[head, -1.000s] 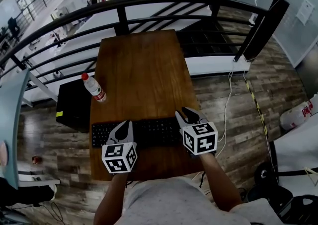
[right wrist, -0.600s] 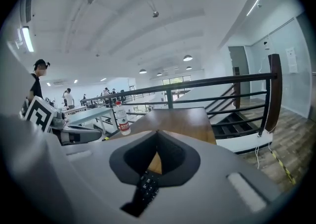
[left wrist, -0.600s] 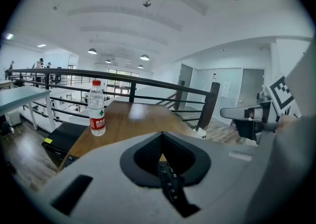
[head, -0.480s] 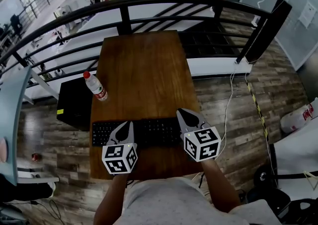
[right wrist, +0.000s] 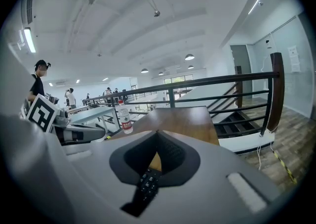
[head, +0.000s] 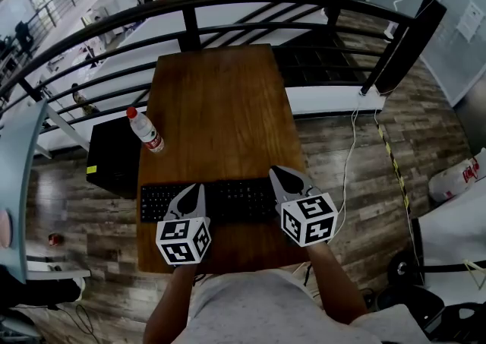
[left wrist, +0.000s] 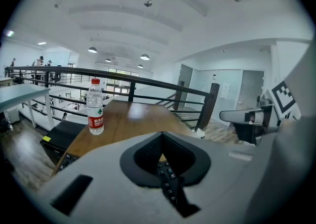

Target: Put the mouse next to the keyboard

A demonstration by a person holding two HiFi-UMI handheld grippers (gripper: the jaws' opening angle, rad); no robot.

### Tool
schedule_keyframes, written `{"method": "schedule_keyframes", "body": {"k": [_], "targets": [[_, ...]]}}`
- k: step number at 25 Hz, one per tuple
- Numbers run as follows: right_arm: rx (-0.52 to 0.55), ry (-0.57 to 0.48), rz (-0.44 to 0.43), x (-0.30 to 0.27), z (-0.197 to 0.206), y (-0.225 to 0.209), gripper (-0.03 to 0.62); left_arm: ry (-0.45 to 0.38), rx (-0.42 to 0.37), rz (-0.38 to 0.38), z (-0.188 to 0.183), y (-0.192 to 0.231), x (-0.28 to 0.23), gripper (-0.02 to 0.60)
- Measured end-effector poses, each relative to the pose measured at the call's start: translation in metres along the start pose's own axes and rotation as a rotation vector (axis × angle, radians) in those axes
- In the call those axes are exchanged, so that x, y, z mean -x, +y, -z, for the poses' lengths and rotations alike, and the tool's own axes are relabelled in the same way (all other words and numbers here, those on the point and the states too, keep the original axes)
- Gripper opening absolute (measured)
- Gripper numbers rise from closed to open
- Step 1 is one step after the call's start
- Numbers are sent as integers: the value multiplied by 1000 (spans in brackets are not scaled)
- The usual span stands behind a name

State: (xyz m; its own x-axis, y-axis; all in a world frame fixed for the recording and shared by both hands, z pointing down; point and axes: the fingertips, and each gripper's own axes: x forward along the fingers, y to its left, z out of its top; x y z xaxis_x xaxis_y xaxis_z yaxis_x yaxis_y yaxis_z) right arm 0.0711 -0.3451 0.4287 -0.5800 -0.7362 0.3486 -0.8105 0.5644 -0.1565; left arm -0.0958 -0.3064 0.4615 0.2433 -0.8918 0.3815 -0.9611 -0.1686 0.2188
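Observation:
A black keyboard (head: pixel 220 200) lies across the near end of the brown wooden table (head: pixel 220 107). Both grippers hover over it. My left gripper (head: pixel 196 189) is over the keyboard's left half, its jaws together with nothing in them. My right gripper (head: pixel 276 172) is at the keyboard's right end, shut and holding nothing. In the left gripper view the left gripper's (left wrist: pixel 162 133) closed tips frame a few keys of the keyboard (left wrist: pixel 167 172). The right gripper view shows the right gripper (right wrist: pixel 158 131) the same way over the keyboard (right wrist: pixel 148 181). No mouse shows in any view.
A plastic water bottle (head: pixel 144 132) with a red cap stands at the table's left edge, also seen as the bottle (left wrist: pixel 95 107) and the bottle (right wrist: pixel 124 117). A black railing (head: pixel 228 1) runs behind the table. A black box (head: pixel 112 156) sits on the floor at left, a white cable (head: pixel 348 153) at right.
The right gripper's jaws stood apart a second ago and are now closed together; it shifted slightly. The left gripper has stayed where it was.

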Motion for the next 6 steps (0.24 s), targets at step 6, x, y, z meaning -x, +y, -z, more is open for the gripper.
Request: {"method": "schedule_keyframes", "body": {"k": [6], "targets": [[-10, 4, -1, 1, 2, 1, 11, 5, 4, 6, 3, -1, 1, -5]]}}
